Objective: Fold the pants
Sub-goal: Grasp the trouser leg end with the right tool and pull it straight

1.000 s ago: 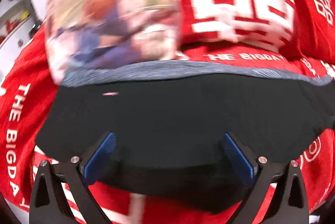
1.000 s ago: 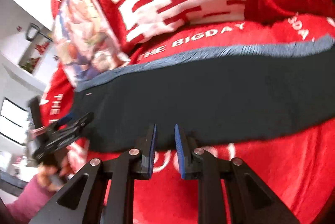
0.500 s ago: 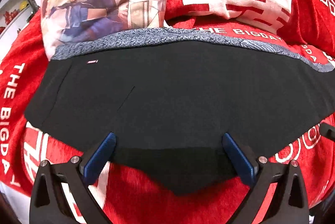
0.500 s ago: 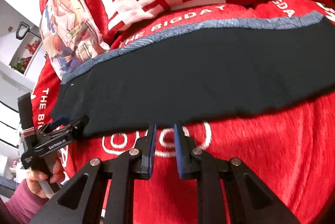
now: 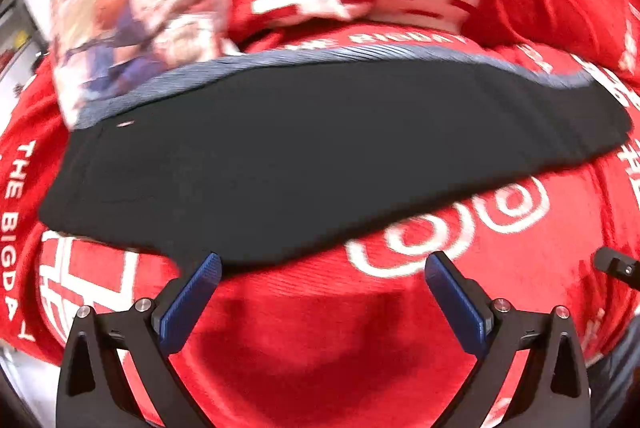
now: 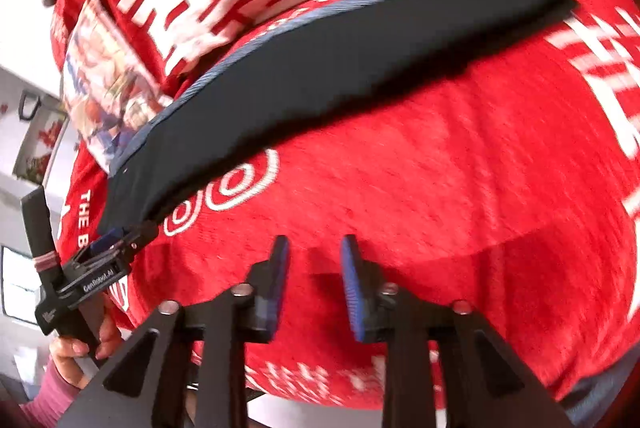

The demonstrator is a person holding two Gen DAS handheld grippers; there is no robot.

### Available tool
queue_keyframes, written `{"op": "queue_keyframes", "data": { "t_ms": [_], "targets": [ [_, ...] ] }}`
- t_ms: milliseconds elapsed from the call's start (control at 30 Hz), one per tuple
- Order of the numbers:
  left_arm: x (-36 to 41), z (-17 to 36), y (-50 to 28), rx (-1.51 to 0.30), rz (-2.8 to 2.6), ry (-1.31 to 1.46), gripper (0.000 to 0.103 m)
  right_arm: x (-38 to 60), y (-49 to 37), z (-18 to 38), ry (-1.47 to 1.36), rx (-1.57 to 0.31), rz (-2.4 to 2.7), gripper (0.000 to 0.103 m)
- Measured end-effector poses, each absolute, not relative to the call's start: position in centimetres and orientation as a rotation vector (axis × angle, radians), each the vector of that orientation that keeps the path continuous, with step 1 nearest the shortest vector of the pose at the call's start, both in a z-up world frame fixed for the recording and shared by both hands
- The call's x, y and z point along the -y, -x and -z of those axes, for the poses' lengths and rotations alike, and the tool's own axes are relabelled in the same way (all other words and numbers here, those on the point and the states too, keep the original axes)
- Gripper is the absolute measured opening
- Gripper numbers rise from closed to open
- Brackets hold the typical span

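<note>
Claws (image 5: 320, 278) (image 6: 314, 268) both gape empty beside dark pants (image 5: 320, 156).

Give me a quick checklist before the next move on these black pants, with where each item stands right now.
1. Pants lying flat on the red blanket: ok, no big wrinkles show.
2. Left gripper open: ok, jaws wide, nothing between them.
3. Left gripper at the pants' near edge: ok, one fingertip at the hem.
4. Right gripper open: ok, jaws have just been opening, only blanket between them.
5. Right gripper near the pants: not ok, it is over bare blanket, short of the fabric.
6. Printed pillow clear of the pants: cannot tell, it meets the grey waistband.
</note>
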State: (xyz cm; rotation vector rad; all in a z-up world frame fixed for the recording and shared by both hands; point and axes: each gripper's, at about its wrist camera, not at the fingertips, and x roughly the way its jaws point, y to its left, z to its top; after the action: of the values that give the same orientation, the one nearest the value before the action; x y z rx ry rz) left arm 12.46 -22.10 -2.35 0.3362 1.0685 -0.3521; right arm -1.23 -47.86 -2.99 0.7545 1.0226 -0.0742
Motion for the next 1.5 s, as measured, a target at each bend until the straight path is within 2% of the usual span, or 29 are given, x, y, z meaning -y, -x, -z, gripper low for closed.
{"op": "queue_keyframes", "data": {
  "t_ms": [300,600,900,1000,1067,1100,1133,1433,1500],
  "targets": [
    [27.3,0.8,-11.6,-1.046,0.421,-0.359,0.102,53.0,5.7,4.3,-0.897,-0.937,0.149,0.036],
    [34.3,0.0,-14.5,-1.026,0.423,-0.328,0.102,61.0,5.3,3.2,-0.988,-0.771,0.232,0.036],
    [40.1,5.1,-16.6,-1.159,0.408,-0.323,0.102,67.9,1.5,3.9,-1.078,-0.669,0.295,0.036],
    [40.2,5.4,-15.5,-1.092,0.419,-0.350,0.103,68.2,1.0,4.4,-1.071,-0.670,0.307,0.036],
    [40.1,5.3,-15.4,-1.085,0.429,-0.352,0.103,68.5,0.9,4.6,-1.077,-0.654,0.305,0.032],
    [40.1,5.4,-15.5,-1.089,0.431,-0.348,0.103,68.6,0.8,4.5,-1.065,-0.652,0.312,0.013],
    [40.0,5.4,-15.5,-1.092,0.434,-0.347,0.103,68.6,0.8,4.4,-1.050,-0.656,0.323,0.010],
    [40.1,5.6,-15.4,-1.085,0.441,-0.352,0.103,68.5,2.3,4.9,-1.032,-0.675,0.351,0.009],
    [40.1,5.6,-15.4,-1.086,0.440,-0.353,0.103,68.7,2.7,5.0,-1.058,-0.673,0.349,0.014]
  ]
}}
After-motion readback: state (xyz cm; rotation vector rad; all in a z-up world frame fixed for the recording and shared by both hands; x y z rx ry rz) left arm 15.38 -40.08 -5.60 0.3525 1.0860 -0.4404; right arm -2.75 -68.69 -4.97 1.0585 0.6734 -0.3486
